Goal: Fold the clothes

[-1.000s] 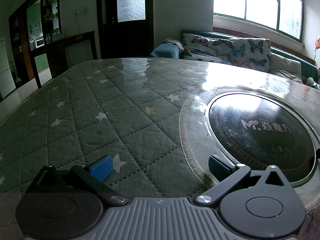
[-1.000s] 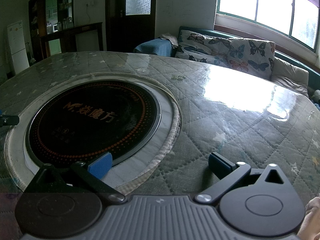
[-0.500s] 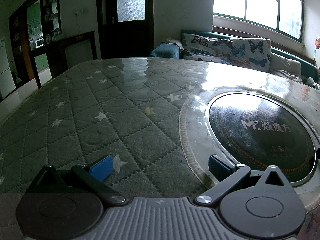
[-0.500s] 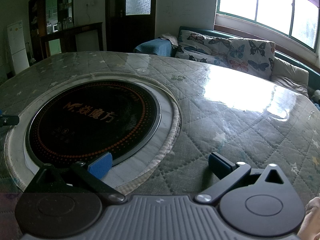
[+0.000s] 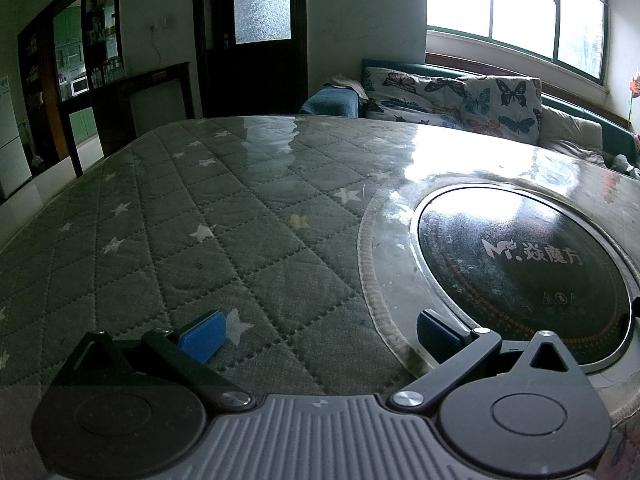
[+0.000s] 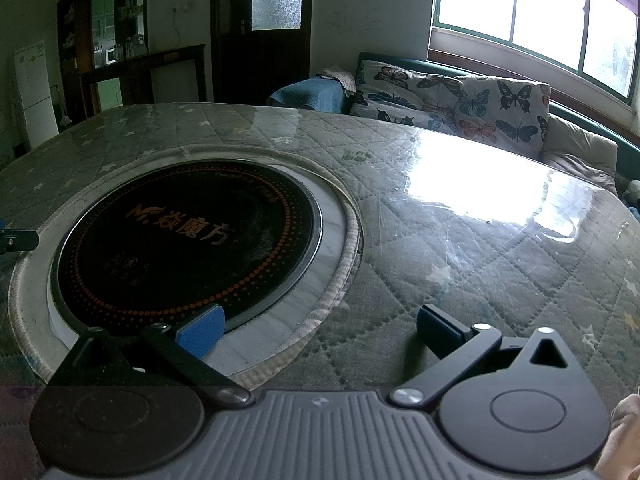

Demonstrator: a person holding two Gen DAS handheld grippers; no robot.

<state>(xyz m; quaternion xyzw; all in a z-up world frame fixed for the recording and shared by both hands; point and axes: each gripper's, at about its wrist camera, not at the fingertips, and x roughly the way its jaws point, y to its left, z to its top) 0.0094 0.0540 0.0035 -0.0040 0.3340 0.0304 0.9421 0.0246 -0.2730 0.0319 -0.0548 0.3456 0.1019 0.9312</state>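
The left gripper [image 5: 320, 330] and right gripper [image 6: 318, 326] both stand spread wide and grasp nothing, low over the grey quilted star-patterned table cover [image 5: 208, 240]. The round black induction cooktop [image 6: 188, 250] lies between them. No clothing shows in either view.

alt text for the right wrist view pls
The open right gripper hovers empty over a quilted, star-patterned table cover, beside a round black induction cooktop set into the table. No clothes lie on it; a butterfly-print sofa sits behind.
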